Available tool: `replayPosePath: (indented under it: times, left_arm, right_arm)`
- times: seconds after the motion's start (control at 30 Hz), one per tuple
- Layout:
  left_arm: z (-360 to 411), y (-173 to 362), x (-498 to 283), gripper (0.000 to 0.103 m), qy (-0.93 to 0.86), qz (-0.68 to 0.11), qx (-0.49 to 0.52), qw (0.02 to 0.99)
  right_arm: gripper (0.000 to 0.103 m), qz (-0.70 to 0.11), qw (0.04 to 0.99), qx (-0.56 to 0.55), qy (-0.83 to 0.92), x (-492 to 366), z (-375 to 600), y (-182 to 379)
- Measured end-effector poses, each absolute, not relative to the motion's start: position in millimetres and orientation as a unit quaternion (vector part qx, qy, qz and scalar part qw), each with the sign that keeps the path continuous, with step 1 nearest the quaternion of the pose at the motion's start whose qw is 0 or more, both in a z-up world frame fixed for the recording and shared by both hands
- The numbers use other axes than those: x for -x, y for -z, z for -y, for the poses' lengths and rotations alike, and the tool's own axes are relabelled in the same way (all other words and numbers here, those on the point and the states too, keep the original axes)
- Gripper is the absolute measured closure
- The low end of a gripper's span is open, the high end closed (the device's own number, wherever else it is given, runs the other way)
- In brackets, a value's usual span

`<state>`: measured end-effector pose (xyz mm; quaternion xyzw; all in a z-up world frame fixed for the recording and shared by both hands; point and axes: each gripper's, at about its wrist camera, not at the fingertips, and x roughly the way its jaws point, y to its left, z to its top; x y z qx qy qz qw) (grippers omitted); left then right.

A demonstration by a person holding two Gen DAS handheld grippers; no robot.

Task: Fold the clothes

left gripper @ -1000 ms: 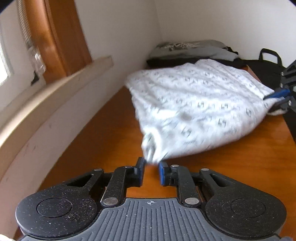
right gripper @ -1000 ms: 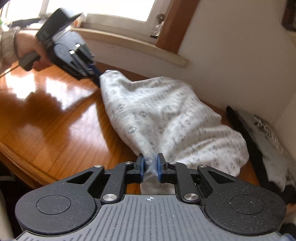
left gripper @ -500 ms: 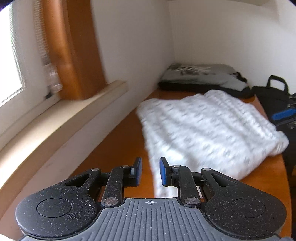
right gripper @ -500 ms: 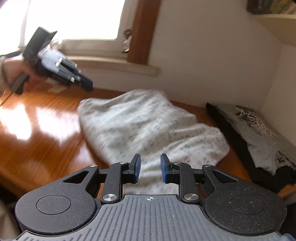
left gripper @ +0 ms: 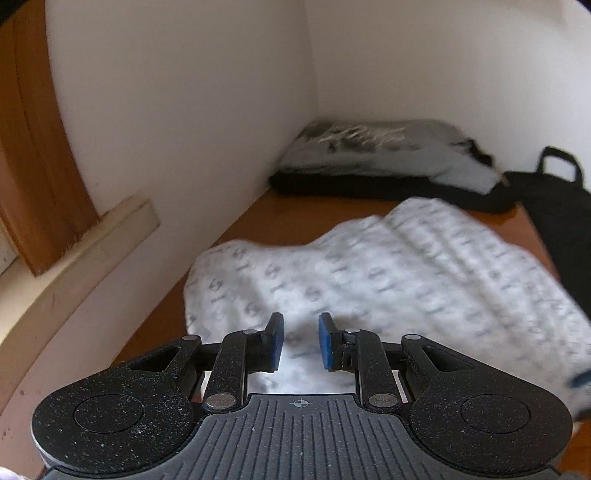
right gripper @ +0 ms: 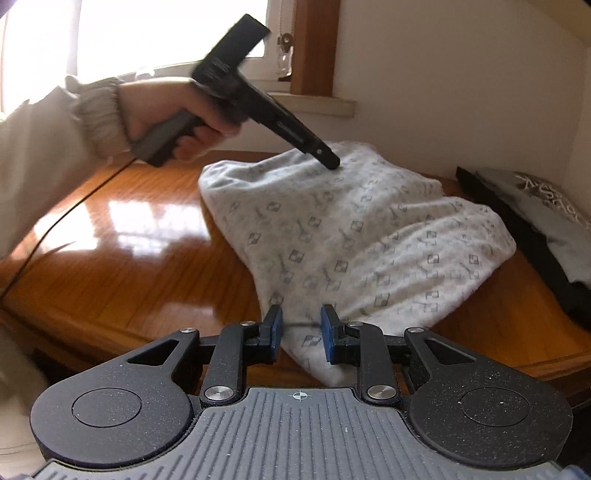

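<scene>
Setting: a corner of white walls beside a wood-framed window, with a polished wooden table run along the sill.

Item 1, white patterned garment: laid on the table as 1 folded heap, its near corner draped toward the table's front edge. A second ago both ends were pinched and carried; it is now released and resting flat, so 1 fold can be judged complete.

Item 2, dark bag: set at the far right of the table, handle upright, apart from the work.

Item 3, stack of 2 folded garments, grey printed over black: lodged in the far corner, near the white garment's far edge; whether they touch cannot be told. It is judged to be the pile of finished pieces.

Item 4, left gripper: fingers set apart with nothing clamped, only cloth seen below the gap. In the right wrist view it is held by a hand, tip lowered onto or just above the garment's far upper part; it has been swung in over the cloth since half a second ago.

Item 5, right gripper: fingers apart, the corner formerly pinched now lying free beneath them.

Judgement: a further fold, or transfer to the stack, remains.
</scene>
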<state>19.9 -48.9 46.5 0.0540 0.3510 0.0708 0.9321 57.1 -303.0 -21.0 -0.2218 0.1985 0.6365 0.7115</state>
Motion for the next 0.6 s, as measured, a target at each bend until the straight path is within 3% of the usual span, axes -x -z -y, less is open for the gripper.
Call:
replayPosePath:
  times: [0.13,0.23,0.4,0.53,0.6]
  left_arm:
    - [27.3,-32.7,-11.8,0.081,-0.082,-0.351,-0.028,0.932]
    - [13.9,-32.6,-13.6,0.081,-0.079,-0.352,-0.015,0.933]
    - [-5.6,-38.7,-32.1,0.068,-0.078,-0.351,-0.01,0.933]
    - [-25.7,-33.5,-48.7,0.048,-0.065,-0.35,0.018,0.934]
    - [-34.5,-30.4,-56.6,0.046,-0.056,-0.349,0.033,0.935]
  right_arm:
    - [0.074,-0.173,0.747,0.206,-0.608,-77.9,292.0,1.1]
    - [0.064,-0.189,0.777,0.153,-0.581,-116.3,275.2,-4.0]
    - [0.06,-0.227,0.803,0.117,-0.538,-171.0,255.0,14.7]
    - [0.052,-0.256,0.812,0.08,-0.518,-199.1,260.4,19.5]
    - [0.05,-0.269,0.816,0.063,-0.508,-211.7,261.9,20.8]
